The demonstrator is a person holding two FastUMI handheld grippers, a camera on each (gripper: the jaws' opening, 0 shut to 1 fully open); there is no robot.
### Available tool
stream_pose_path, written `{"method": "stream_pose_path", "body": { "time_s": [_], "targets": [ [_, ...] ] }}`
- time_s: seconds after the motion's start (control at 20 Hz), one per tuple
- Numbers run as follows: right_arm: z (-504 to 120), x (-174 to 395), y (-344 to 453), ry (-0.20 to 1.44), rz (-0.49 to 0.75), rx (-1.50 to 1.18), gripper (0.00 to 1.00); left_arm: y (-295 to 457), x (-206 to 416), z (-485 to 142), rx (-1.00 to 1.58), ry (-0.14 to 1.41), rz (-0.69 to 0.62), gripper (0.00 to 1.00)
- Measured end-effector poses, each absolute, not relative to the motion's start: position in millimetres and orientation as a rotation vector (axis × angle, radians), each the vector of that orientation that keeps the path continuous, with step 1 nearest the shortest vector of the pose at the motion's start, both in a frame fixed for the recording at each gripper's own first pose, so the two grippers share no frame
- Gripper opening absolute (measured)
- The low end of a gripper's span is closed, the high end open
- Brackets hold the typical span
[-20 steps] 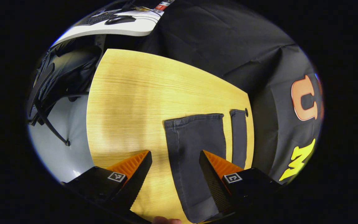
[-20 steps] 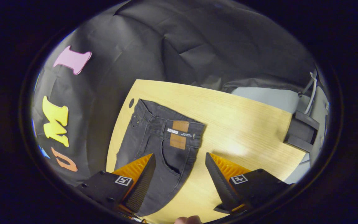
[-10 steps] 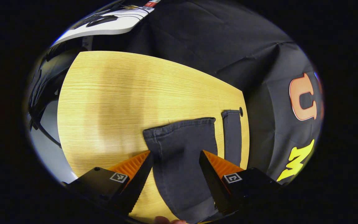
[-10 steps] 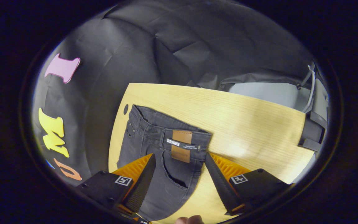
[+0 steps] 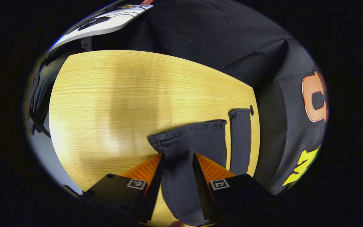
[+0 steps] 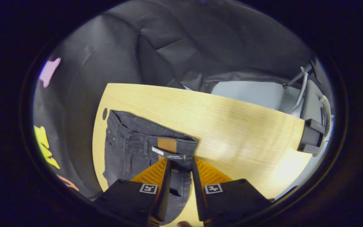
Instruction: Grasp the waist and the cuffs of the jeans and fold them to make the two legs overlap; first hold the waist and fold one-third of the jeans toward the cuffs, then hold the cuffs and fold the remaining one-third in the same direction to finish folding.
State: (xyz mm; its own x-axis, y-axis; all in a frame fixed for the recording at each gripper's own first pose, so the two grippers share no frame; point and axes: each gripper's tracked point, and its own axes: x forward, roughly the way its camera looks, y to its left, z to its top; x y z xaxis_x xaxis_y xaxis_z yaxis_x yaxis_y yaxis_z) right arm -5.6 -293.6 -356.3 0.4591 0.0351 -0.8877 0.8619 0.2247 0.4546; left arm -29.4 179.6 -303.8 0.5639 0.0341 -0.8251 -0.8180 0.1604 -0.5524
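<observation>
Pinching the jeans at both ends so the near leg can be carried over the far one.

We have the left gripper clenched on the near cuff, both fingers biting the bunched denim; the far cuff lies flat beside it on the wooden table. Our right gripper is closed on the waistband just below its leather patch. Holding both ends should, we judge, keep the leg taut for an even lengthwise fold. The left gripper view gives us the leg ends; the right gripper view gives us the waist, pockets and a table clamp.
</observation>
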Motion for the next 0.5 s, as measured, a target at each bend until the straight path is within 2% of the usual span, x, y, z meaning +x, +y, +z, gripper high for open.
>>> {"method": "stream_pose_path", "body": {
  "time_s": [0.05, 0.1, 0.15, 0.25, 0.3, 0.5],
  "targets": [
    [-356.0, -12.2, -295.0, 0.957, -0.729, 1.212, 0.39, 181.1, -32.6, -308.3, -1.274, 0.791, 0.727, 0.46],
    [-358.8, -10.1, -296.8, 0.959, -0.734, 1.221, 0.28, 180.2, -30.9, -309.1, -1.288, 0.791, 0.721, 0.28],
    [-359.1, -10.7, -299.1, 0.956, -0.730, 1.223, 0.17, 177.5, -27.8, -309.0, -1.306, 0.793, 0.692, 0.16],
    [-356.0, -11.9, -293.9, 0.953, -0.718, 1.231, 0.13, 177.0, -26.4, -302.3, -1.338, 0.775, 0.665, 0.07],
    [-351.4, -11.1, -295.4, 0.949, -0.709, 1.234, 0.03, 177.0, -26.1, -297.7, -1.346, 0.769, 0.650, 0.05],
    [-337.5, -10.8, -293.5, 0.900, -0.657, 1.254, 0.03, 175.5, -29.7, -277.1, -1.357, 0.760, 0.598, 0.04]
  ]
}}
